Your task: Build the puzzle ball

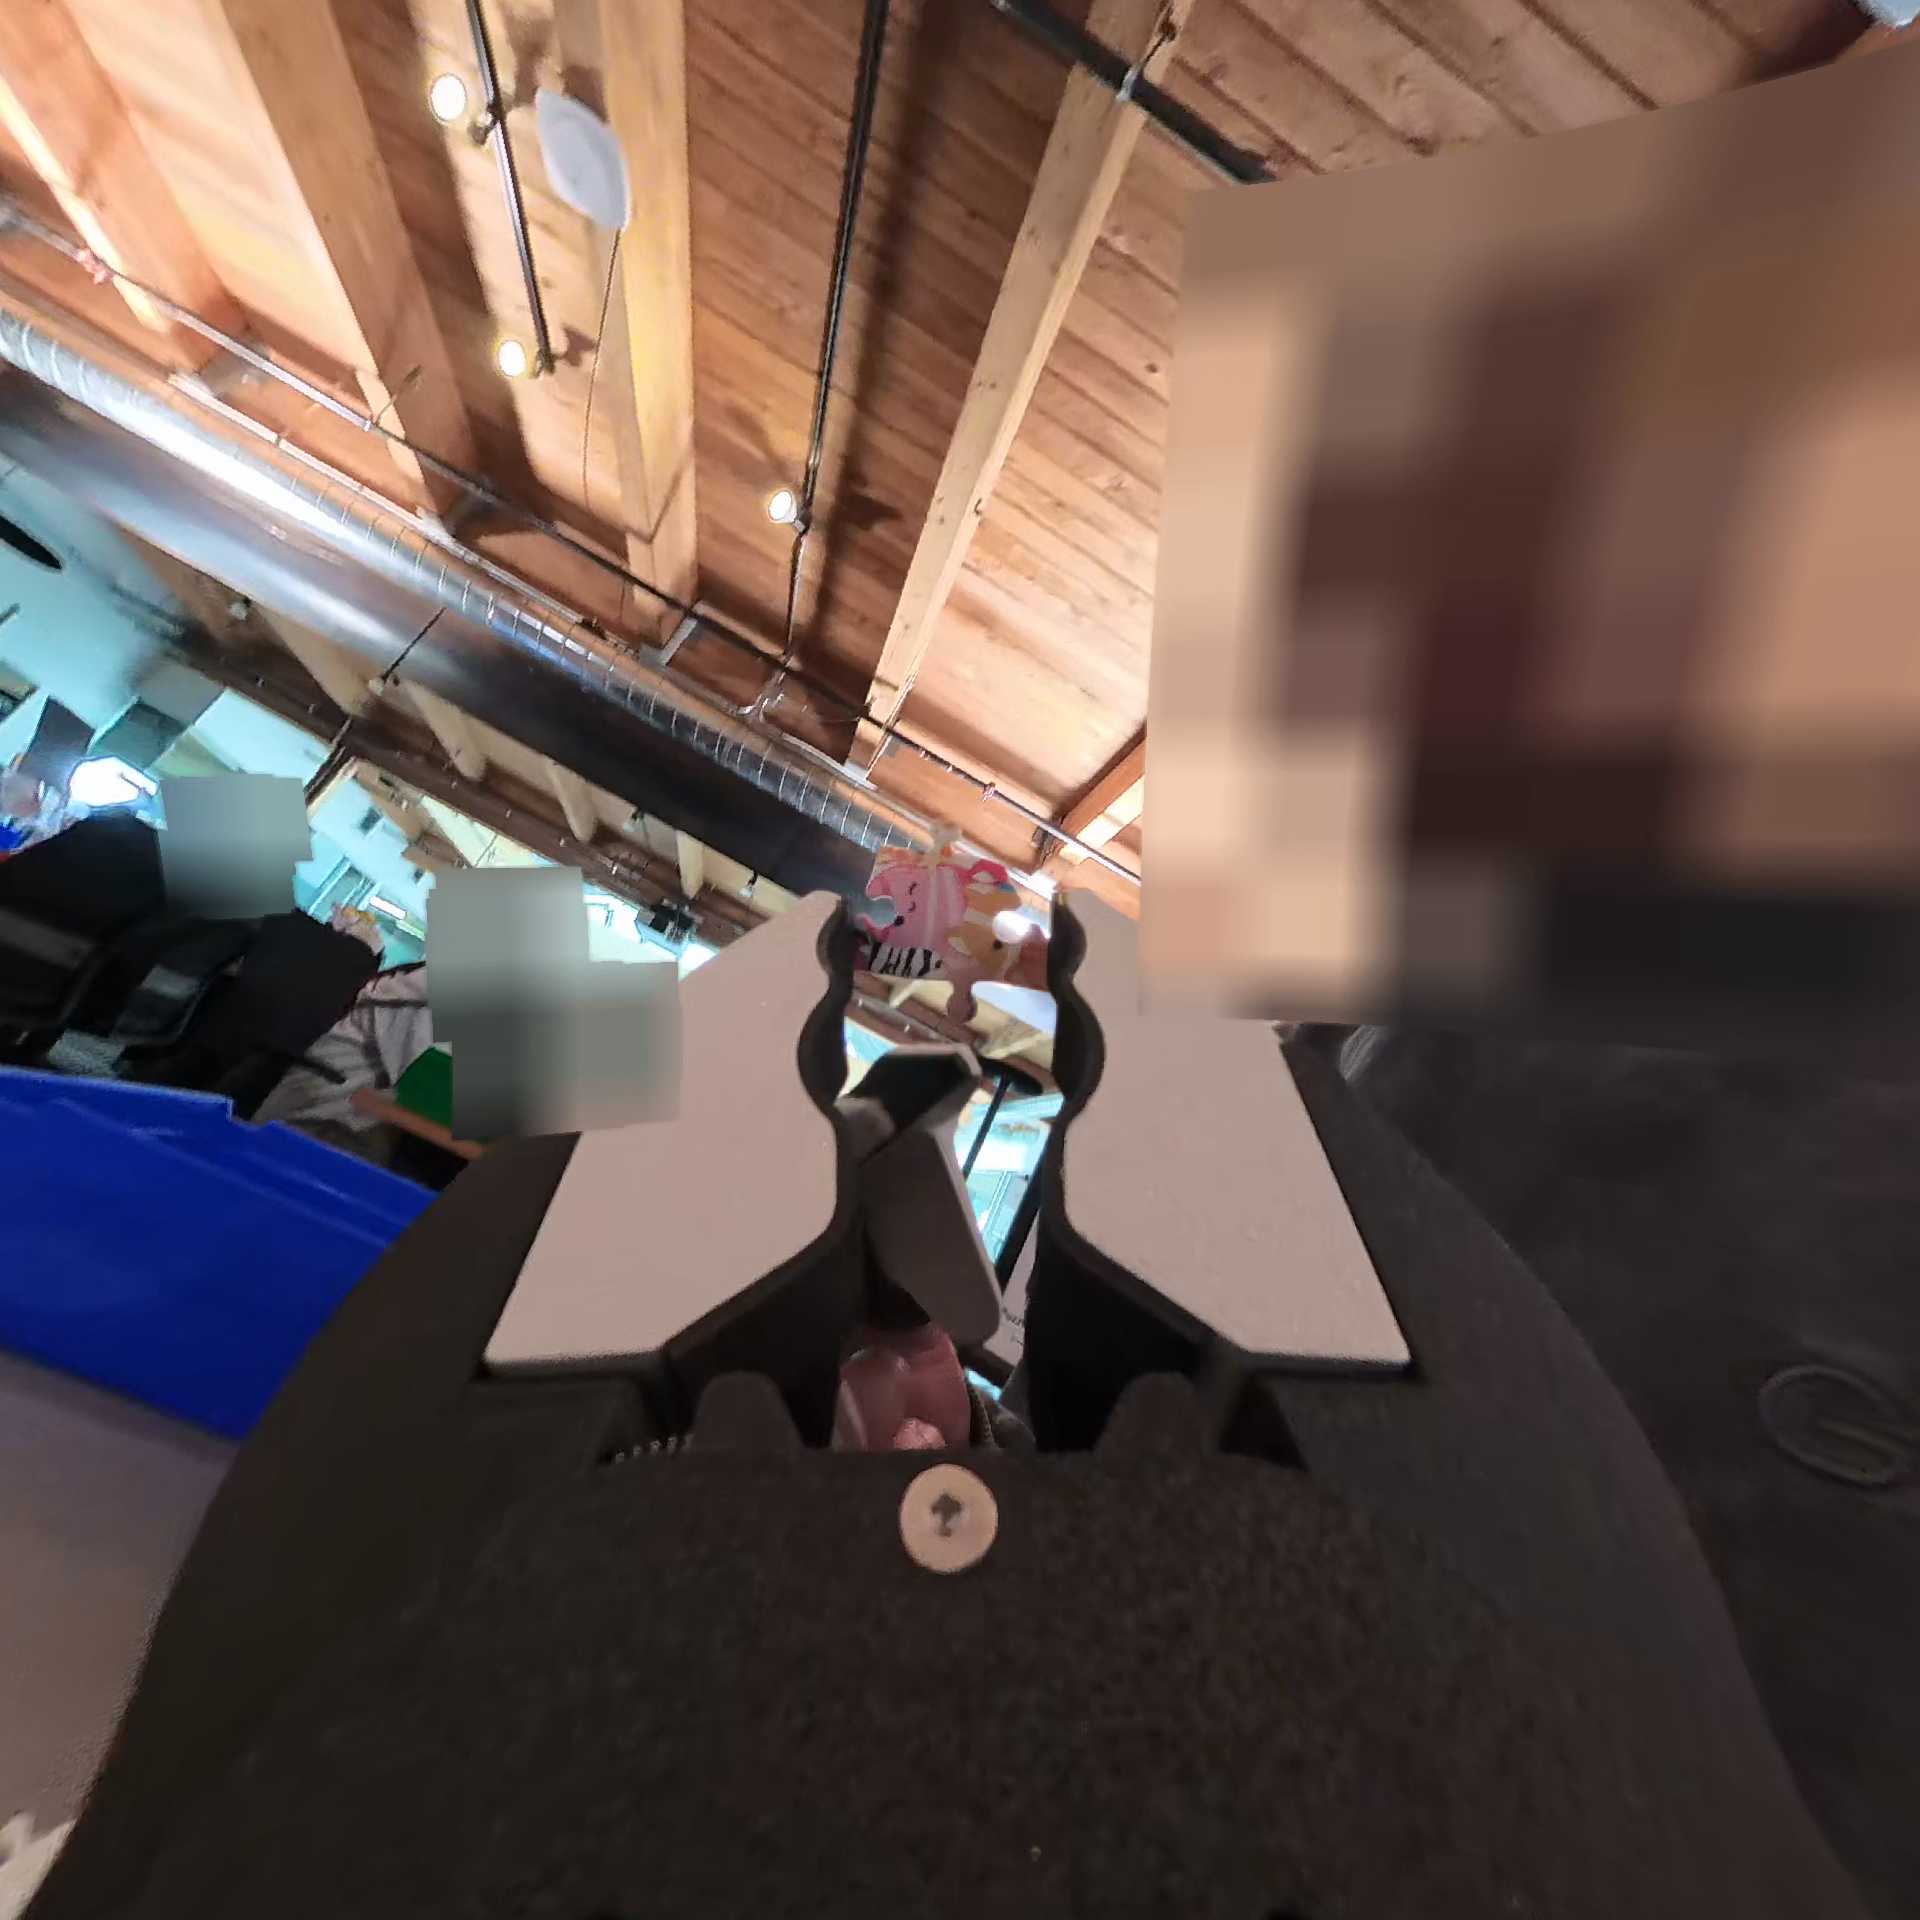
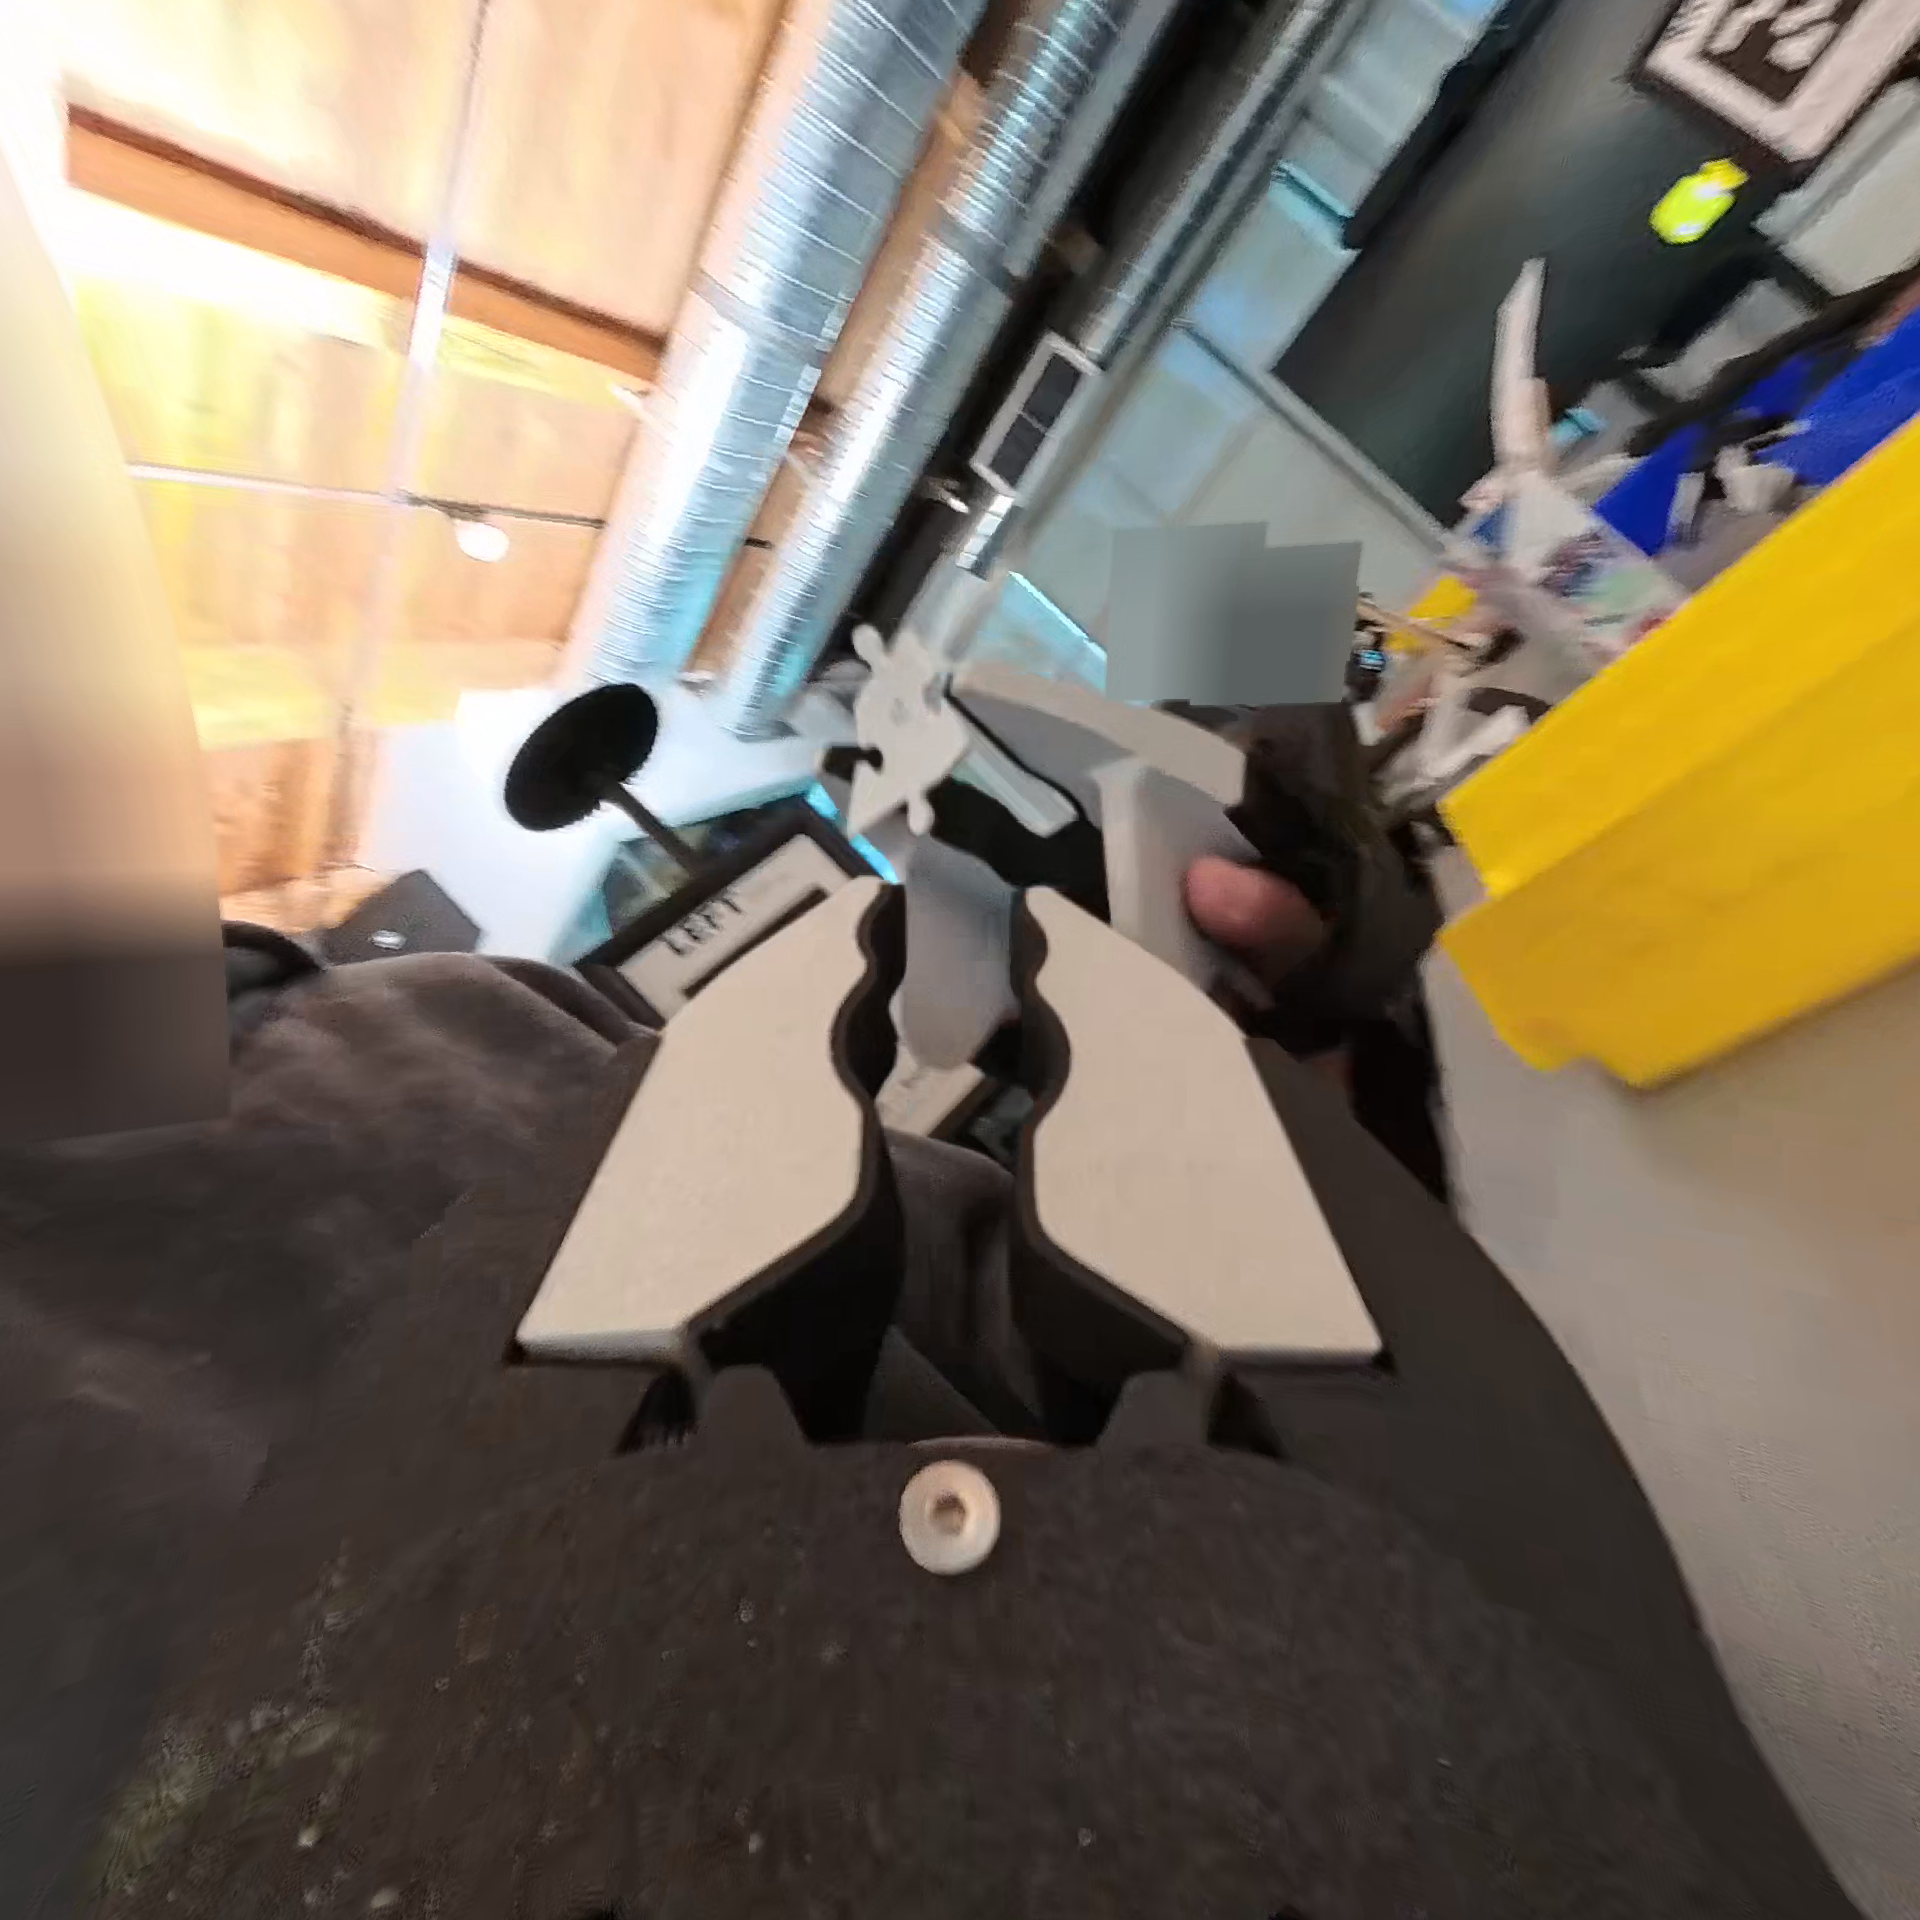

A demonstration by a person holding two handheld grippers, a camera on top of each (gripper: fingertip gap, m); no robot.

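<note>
Both views tilt up toward the ceiling. My left gripper [image 1: 948, 925] is shut on a colourful puzzle piece [image 1: 935, 930] with pink, orange and striped print, held across its fingertips. In the right wrist view the same piece shows its white back [image 2: 902, 727], held in the left gripper [image 2: 940, 743] by a hand [image 2: 1247, 914]. My right gripper [image 2: 956, 935] is closed onto a pale grey curved piece [image 2: 951, 987] that fills the gap between its fingers; this view is blurred. The right gripper's grey fingers [image 1: 930, 1195] show between my left fingers, just under the colourful piece.
A blue bin [image 1: 156, 1236] stands at lower left. A yellow bin [image 2: 1714, 790] stands at right on a pale table [image 2: 1662, 1299]. A dark sweater [image 2: 312, 1195] is close below. Seated people [image 1: 312, 997] are in the background. A silver duct [image 1: 520, 613] and wooden beams run overhead.
</note>
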